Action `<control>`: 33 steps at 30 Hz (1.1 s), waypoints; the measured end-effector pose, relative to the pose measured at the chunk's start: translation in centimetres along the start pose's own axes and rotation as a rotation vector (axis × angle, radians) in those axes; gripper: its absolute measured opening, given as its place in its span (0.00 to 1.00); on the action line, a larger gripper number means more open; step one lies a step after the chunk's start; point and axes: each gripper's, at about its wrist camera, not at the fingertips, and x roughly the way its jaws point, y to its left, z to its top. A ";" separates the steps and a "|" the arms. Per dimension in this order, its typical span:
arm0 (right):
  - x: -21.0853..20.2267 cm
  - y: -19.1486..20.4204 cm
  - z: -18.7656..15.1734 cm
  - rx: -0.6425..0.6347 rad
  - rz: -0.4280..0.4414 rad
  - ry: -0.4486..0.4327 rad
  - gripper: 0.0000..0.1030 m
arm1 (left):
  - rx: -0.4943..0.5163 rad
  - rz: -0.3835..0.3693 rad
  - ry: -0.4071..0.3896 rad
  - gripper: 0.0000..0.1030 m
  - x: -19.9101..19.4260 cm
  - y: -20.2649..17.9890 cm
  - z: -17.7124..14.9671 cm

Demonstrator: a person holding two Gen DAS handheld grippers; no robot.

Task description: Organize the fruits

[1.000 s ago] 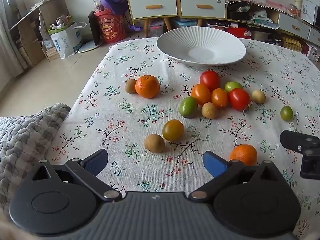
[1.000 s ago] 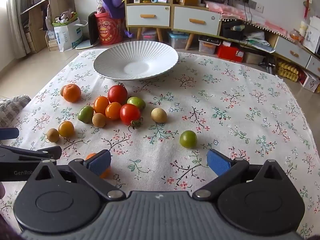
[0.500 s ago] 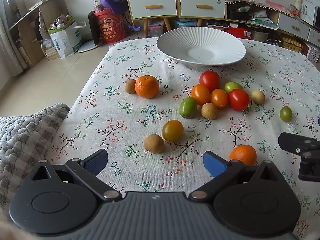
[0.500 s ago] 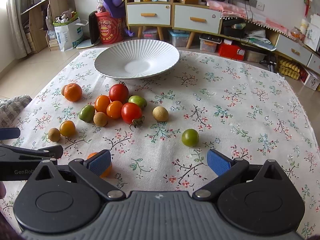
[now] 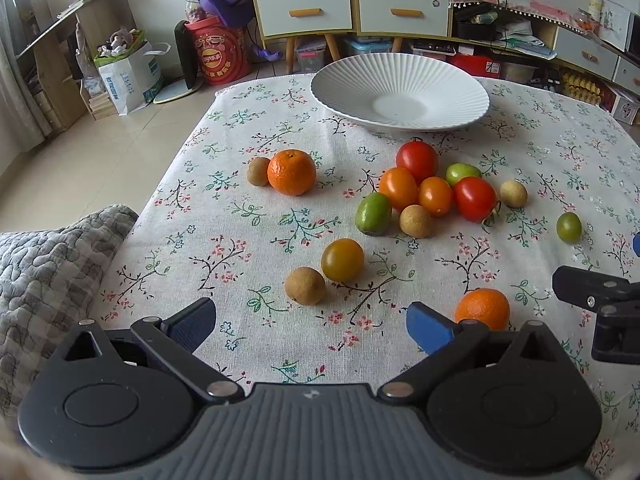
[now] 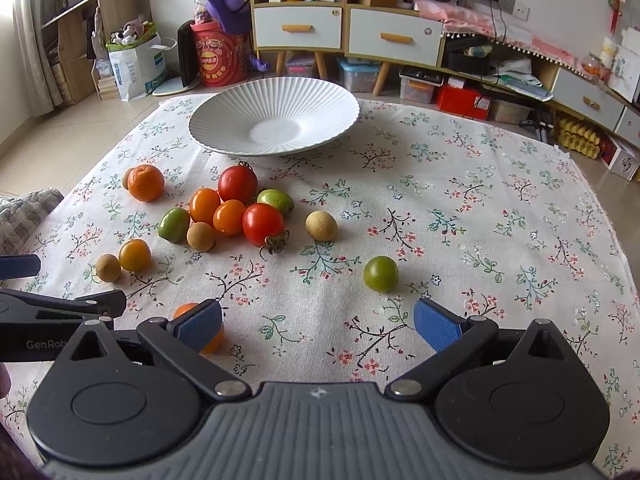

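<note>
Both my left gripper (image 5: 310, 318) and right gripper (image 6: 318, 320) are spread, holding nothing. Nearest, the mandarin (image 5: 483, 307) sits beside my left fingers: light, soft-skinned, likely rolls; I'd pinch its middle gently.

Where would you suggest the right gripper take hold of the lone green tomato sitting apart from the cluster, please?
Grip the green tomato across its widest middle, coming straight forward and down. It is round and smooth, so a hold off the middle would likely slip. It lies alone on the tablecloth, just ahead of the right gripper, whose open jaws already look wide enough to pass either side of it.
</note>
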 end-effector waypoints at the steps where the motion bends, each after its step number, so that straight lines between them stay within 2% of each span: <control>1: 0.0 0.0 0.0 0.000 0.000 -0.001 0.99 | 0.000 0.000 0.001 0.98 0.0 0.0 0.0; 33: 0.0 -0.1 0.1 -0.001 0.000 0.004 0.99 | -0.013 -0.004 0.010 0.98 0.2 0.5 0.2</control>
